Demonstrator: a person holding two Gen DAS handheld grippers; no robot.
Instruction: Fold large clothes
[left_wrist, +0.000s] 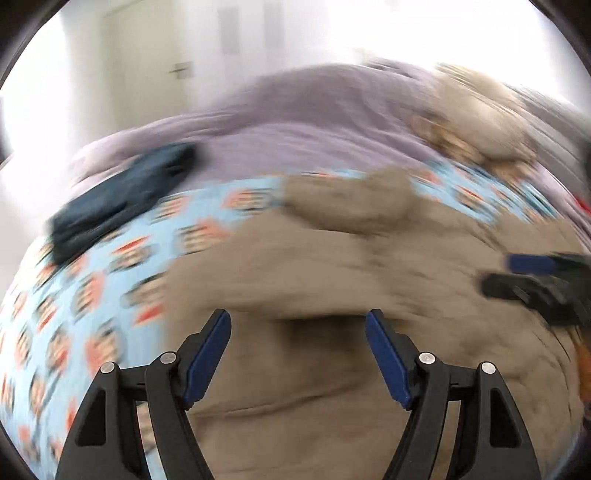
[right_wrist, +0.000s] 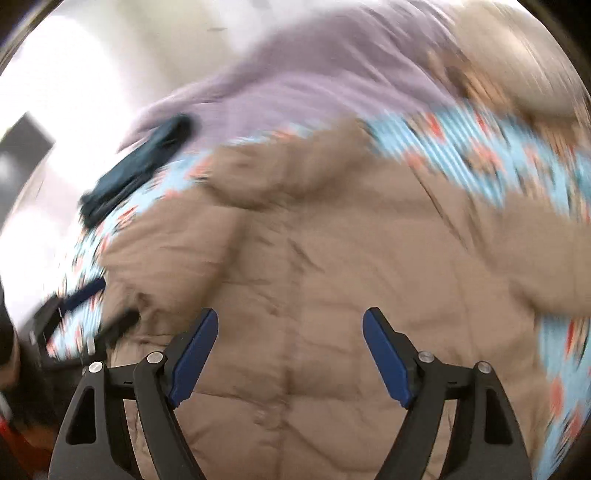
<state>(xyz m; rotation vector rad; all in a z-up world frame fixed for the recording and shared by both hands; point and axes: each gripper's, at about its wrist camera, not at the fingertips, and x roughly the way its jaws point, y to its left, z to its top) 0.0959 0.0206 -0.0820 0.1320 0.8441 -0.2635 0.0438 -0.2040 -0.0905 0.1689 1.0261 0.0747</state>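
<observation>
Everywhere motion blur over tan jacket (right_wrist: 314, 258).

The quilted jacket (right_wrist: 314, 266) lies spread on the patterned sheet (left_wrist: 110, 266), filling the middle and the six o'clock part of both wrist views, its hood (left_wrist: 351, 201) bunched toward twelve o'clock. A folded garment (left_wrist: 122, 195) lies on the sheet at ten o'clock, partly on the plain blanket (left_wrist: 295, 122) that stretches behind the sheet at twelve o'clock. A heaped cloth (left_wrist: 476, 118) sits on the blanket at one o'clock, and a door (left_wrist: 147, 74) stands behind the bed at eleven o'clock.
</observation>
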